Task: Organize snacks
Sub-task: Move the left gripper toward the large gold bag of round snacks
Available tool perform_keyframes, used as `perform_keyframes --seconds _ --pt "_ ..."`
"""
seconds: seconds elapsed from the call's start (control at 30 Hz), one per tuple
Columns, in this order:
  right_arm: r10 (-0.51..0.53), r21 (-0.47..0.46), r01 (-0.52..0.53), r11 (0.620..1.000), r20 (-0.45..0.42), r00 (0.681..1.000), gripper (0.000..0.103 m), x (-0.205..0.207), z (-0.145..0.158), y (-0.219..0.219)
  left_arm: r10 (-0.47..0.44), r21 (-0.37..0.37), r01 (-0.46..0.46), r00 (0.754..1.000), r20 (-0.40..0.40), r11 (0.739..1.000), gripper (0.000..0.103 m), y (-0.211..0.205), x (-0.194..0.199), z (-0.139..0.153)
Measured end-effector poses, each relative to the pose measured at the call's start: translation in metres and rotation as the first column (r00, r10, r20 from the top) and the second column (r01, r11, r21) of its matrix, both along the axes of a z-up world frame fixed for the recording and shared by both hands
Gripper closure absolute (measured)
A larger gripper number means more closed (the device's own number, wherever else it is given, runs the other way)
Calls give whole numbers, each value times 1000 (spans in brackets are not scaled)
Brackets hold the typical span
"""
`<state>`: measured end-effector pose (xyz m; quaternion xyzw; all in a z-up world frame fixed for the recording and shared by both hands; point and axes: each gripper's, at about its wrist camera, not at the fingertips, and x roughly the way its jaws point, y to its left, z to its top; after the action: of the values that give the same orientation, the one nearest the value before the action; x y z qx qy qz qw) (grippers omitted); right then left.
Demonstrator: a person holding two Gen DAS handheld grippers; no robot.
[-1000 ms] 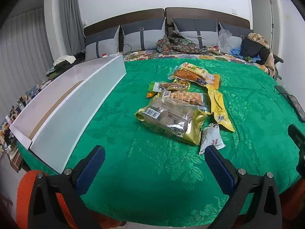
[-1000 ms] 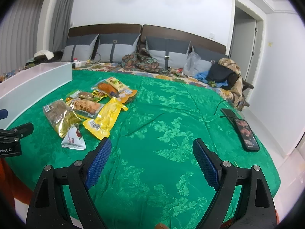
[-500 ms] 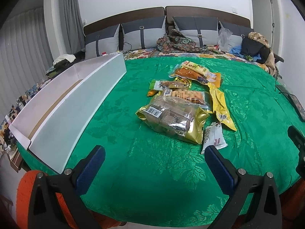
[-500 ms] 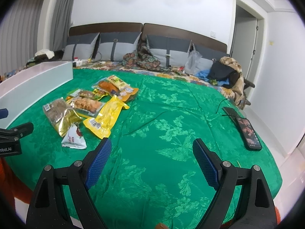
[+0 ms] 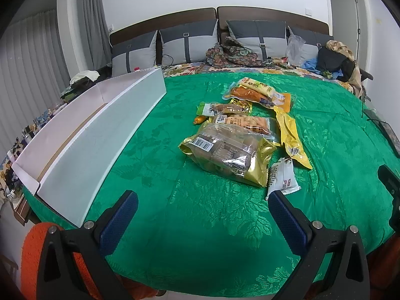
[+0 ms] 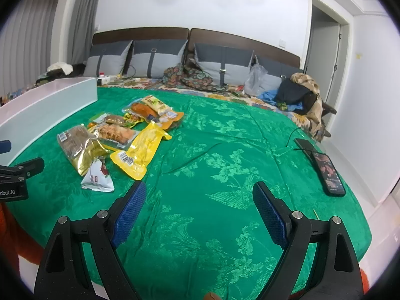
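While nothing was yet gripped: both tools had only crept closer.
Left gripper (image 5: pixel 202 210): fingers apart, empty, nearer the gold bag (image 5: pixel 228 156).
Right gripper (image 6: pixel 200 210): fingers apart, empty.
White box (image 5: pixel 100 140): unfilled at the bedspread's (image 5: pixel 200 237) left edge; sorting not begun.

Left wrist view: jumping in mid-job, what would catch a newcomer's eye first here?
The bright green patterned bedspread fills the view, with a heap of shiny snack packets at its middle, led by a gold foil bag and a long yellow pouch. Along the bed's left edge sits a long white open cardboard box. Both the left gripper and right gripper hang open, holding nothing.
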<state>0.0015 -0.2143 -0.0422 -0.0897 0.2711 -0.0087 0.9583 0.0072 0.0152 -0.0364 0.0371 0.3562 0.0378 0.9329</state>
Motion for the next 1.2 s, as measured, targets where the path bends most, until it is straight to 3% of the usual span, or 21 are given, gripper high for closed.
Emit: perform_keyframes --seconds 1.2 --pt "15 11 -14 1000 -41 999 14 5 -10 -2 10 -5 -10 997 -77 1000 0 11 13 -27"
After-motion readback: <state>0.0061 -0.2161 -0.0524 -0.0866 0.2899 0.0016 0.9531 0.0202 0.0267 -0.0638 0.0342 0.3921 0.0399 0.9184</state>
